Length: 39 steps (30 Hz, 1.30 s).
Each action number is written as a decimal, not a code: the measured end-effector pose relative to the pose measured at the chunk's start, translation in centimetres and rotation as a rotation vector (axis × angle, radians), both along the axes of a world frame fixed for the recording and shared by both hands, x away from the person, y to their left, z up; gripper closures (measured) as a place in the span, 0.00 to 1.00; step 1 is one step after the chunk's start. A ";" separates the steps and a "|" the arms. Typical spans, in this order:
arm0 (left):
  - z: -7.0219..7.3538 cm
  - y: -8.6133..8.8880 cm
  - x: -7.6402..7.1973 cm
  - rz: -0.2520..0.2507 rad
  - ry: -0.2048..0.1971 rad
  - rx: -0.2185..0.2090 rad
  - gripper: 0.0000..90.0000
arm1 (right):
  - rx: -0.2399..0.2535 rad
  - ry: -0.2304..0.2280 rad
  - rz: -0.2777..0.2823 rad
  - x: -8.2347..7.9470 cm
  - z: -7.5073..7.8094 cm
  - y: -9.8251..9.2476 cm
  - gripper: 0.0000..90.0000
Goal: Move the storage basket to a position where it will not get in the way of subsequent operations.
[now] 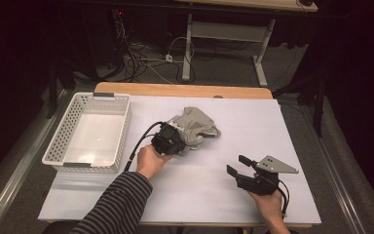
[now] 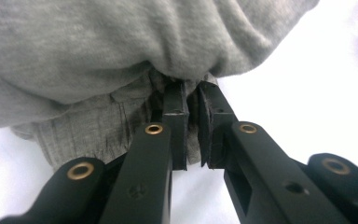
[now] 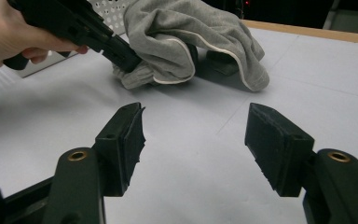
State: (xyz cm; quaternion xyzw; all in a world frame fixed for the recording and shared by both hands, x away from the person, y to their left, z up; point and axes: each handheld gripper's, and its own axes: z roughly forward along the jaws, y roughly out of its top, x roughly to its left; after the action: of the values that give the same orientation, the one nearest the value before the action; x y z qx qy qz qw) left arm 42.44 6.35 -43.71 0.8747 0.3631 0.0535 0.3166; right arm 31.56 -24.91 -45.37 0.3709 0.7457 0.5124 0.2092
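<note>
White matte table [image 1: 199, 195]: left gripper [image 1: 175, 141] jaws clamped on crumpled soft grey garment [image 1: 195, 126]; right gripper [image 1: 238, 165] jaws apart, holding nothing.

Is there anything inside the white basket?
No, the white basket shows a bare bottom in the high view, and the grey cloth lies beside it on the table.

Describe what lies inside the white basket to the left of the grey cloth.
The white basket shows only its bare floor in the high view; its near wall hides a strip of that floor.
</note>
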 end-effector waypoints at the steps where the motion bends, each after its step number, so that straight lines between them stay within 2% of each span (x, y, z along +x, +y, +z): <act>1: 0.1 0.2 -0.2 -0.003 -0.001 -0.002 0.90 | 0.000 0.001 0.001 0.0 0.0 0.0 0.42; 5: 0.5 1.0 -1.1 -0.015 -0.006 -0.019 0.90 | 0.004 0.009 0.010 -0.1 0.1 0.2 0.43; 16: 1.2 3.0 -3.7 -0.048 -0.022 -0.039 0.90 | -0.045 0.042 0.038 0.2 0.6 1.4 0.45; 24: 1.2 4.5 -5.4 -0.065 -0.026 -0.066 0.89 | -0.102 0.083 0.045 2.1 0.5 3.0 0.46; 28: 1.3 5.3 -6.3 -0.069 -0.034 -0.071 0.89 | -0.129 0.091 0.018 3.1 0.7 3.3 0.45; 29: 1.3 5.5 -6.5 -0.068 -0.034 -0.075 0.89 | -0.136 0.106 0.013 3.7 0.7 3.4 0.45; 39: 0.6 7.5 -7.8 -0.058 -0.031 -0.078 0.89 | -0.193 0.156 0.002 6.4 0.9 4.2 0.46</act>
State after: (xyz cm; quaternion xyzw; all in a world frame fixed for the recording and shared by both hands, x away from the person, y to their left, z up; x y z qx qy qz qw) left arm 34.66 13.84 -43.16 0.8709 0.3342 0.0436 0.3577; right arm 37.94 -20.70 -44.46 0.3871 0.8061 0.4079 0.1846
